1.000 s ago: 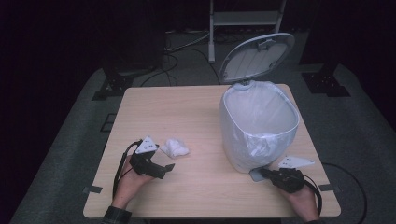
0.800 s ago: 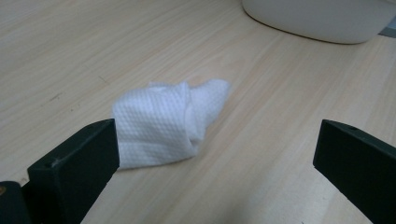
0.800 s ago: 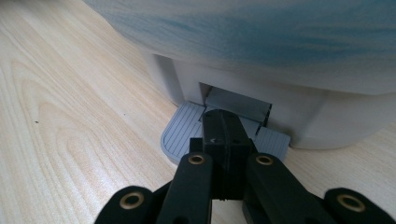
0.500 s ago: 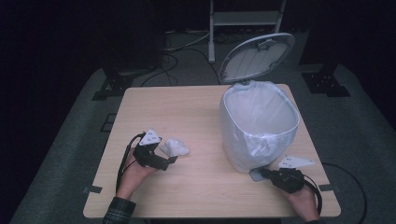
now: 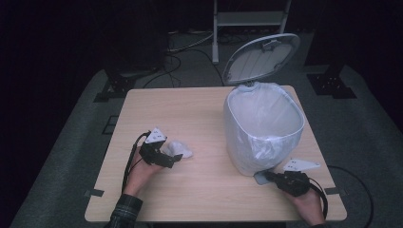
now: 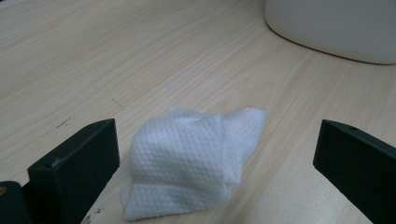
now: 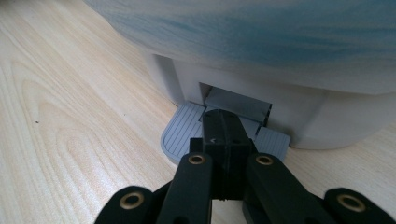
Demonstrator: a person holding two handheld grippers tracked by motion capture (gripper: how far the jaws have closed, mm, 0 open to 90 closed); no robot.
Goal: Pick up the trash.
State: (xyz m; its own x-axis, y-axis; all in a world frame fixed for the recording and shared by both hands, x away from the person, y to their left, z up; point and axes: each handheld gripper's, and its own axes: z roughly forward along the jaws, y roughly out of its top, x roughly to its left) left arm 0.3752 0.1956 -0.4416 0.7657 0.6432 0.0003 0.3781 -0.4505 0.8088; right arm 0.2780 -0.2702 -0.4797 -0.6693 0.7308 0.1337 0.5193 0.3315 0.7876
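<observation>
**Pedal held down, wipe lined up for pickup**

Right gripper (image 7: 223, 135): jaws pressed together, tips sitting on the grey foot pedal (image 7: 187, 133) at the bin's base. Judgement: that pressure is what keeps the lid (image 5: 262, 57) tipped up, hinged at the bin's 12 o'clock. In the high view this gripper (image 5: 273, 176) is at the bin's 6 o'clock.

Left gripper (image 6: 215, 158): jaws spread wide, one either side of the crumpled white wipe (image 6: 187, 163), neither touching it. Wipe lies flat on the table (image 5: 199, 109), between the jaws, ready for a pinch. In the high view the gripper (image 5: 173, 159) is at about 9 o'clock from the bin (image 5: 263, 128), wipe (image 5: 181, 149) just off its tips.

Bin is lined with a white bag, mouth open. Likely plan: close on wipe, lift, drop in while the pedal's held. Risk: the soft wipe slips from a shallow pinch.
</observation>
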